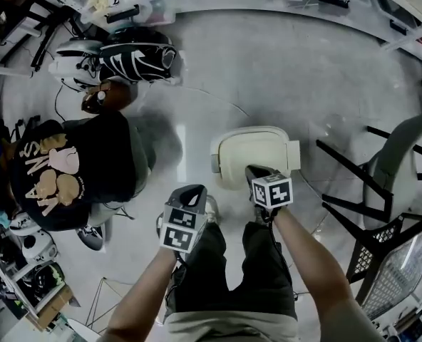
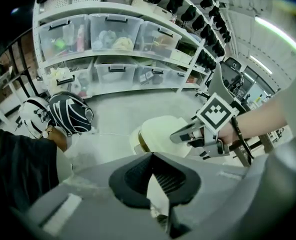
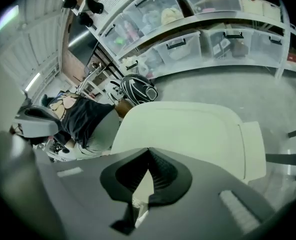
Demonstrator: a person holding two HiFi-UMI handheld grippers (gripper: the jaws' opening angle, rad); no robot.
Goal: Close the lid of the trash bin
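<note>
A cream trash bin [image 1: 256, 155] stands on the floor in front of me, its flat lid [image 3: 188, 129] lying down over the body. The lid's hinge tab [image 3: 253, 149] sticks out on the right. My right gripper [image 1: 254, 172] is shut and empty, its tips over the lid's near edge; I cannot tell whether they touch. The left gripper view shows it [image 2: 182, 134] over the bin [image 2: 158, 131]. My left gripper [image 1: 191, 191], shut on nothing, hangs beside the bin's left near corner, apart from it.
A person in a black shirt [image 1: 61, 169] crouches left of the bin. Helmets [image 1: 136, 61] lie on the floor behind them. A black chair frame [image 1: 357, 191] and a mesh basket [image 1: 400, 269] stand at the right. Shelves with clear storage boxes [image 2: 108, 31] line the far wall.
</note>
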